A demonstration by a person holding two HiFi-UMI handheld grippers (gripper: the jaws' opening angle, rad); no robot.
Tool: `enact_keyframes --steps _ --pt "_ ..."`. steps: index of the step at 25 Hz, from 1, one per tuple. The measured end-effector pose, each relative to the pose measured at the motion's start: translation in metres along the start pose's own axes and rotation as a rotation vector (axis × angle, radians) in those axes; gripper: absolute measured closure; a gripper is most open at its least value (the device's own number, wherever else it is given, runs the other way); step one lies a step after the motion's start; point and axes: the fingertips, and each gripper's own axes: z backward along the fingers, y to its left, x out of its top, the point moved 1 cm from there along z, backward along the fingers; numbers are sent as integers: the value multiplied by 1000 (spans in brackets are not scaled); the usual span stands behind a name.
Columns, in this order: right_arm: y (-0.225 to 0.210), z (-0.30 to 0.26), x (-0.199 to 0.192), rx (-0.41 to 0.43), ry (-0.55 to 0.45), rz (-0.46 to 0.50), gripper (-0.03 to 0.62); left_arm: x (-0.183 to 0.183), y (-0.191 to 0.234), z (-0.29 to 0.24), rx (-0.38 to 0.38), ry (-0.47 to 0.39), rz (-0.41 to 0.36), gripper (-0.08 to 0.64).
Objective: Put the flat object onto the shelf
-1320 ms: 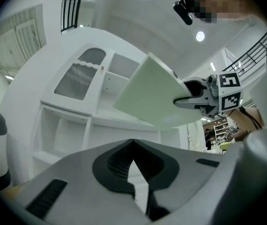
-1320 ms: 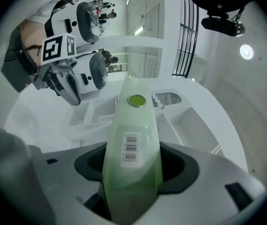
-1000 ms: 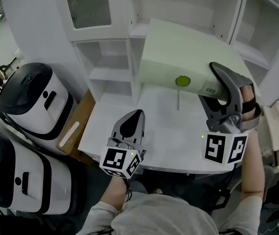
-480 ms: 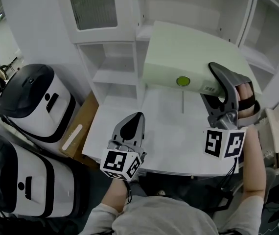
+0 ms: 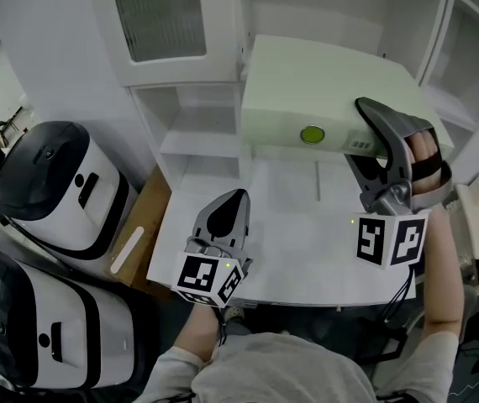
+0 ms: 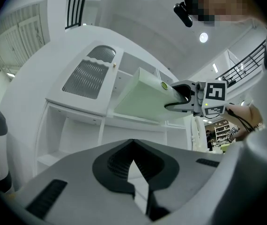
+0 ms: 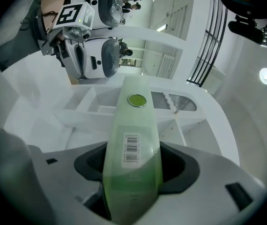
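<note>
The flat object is a pale green folder-like case (image 5: pixel 323 99) with a round green button and a barcode label (image 7: pixel 132 149). My right gripper (image 5: pixel 372 145) is shut on its near right corner and holds it level in the air in front of the white shelf unit (image 5: pixel 191 145). In the right gripper view the case (image 7: pixel 134 139) runs straight out from between the jaws. My left gripper (image 5: pixel 223 217) hovers low over the white table (image 5: pixel 290 250), jaws closed with nothing in them. From the left gripper view the case (image 6: pixel 143 95) hangs above the open shelf bays.
Two white and black appliances (image 5: pixel 55 187) stand on the floor at the left, beside a brown cardboard panel (image 5: pixel 139 229). A cabinet door with a ribbed glass pane (image 5: pixel 168 15) sits above the shelf bays. More white shelving (image 5: pixel 466 49) stands at the right.
The right gripper has carried the green case slightly up and towards the shelf unit. The left gripper has stayed where it was.
</note>
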Motion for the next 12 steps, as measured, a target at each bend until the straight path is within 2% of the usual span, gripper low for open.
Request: enact_keyframes --steps 12 --pt "23 -60 -19 53 44 -4 293 -8 43 -16 11 21 7 548"
